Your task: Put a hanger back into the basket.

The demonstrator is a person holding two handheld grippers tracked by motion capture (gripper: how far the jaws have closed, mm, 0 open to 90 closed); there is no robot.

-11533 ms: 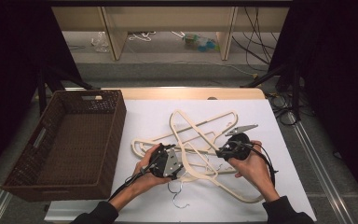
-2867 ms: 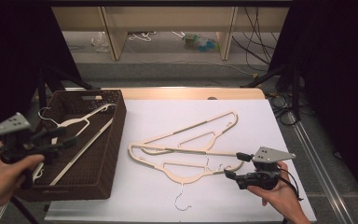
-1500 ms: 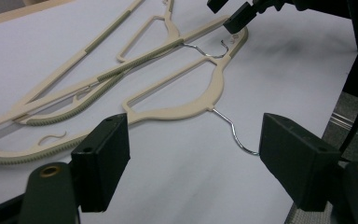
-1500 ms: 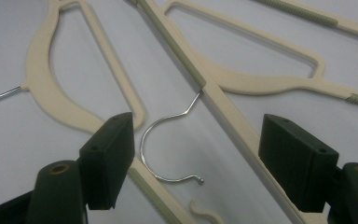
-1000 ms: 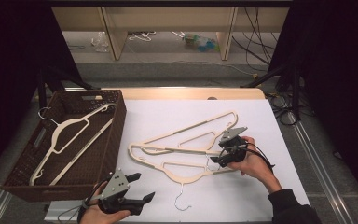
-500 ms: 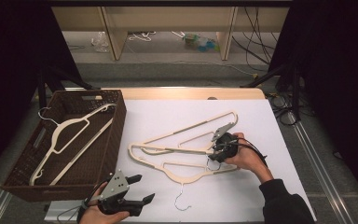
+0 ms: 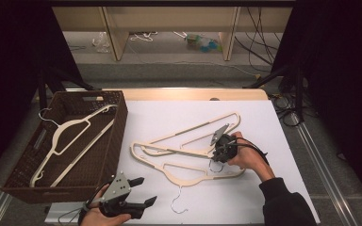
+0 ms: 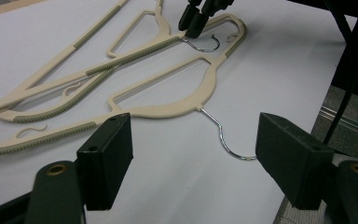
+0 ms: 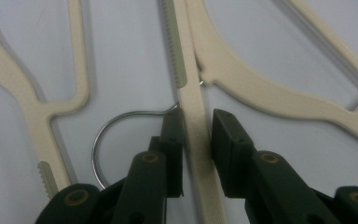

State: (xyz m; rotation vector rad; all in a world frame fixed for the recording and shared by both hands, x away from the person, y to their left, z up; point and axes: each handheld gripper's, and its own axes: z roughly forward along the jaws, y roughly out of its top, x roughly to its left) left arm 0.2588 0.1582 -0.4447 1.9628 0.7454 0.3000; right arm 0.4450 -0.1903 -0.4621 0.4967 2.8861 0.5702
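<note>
Cream hangers [image 7: 188, 157] — overlapping, flat, on white table [image 7: 283, 141]

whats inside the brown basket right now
One cream hanger lies slanted in the brown basket, its wire hook toward the far left corner. The basket floor under the hanger is covered, and the near wall hides the bottom edge.

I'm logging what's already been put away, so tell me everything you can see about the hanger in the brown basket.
The hanger is cream-coloured and looks like plastic, with a thin metal hook at its far left end. It lies slanted inside the brown wicker basket, one end propped toward the basket's far right corner and the other end down near the front left. It is alone in the basket, and neither gripper touches it.
</note>
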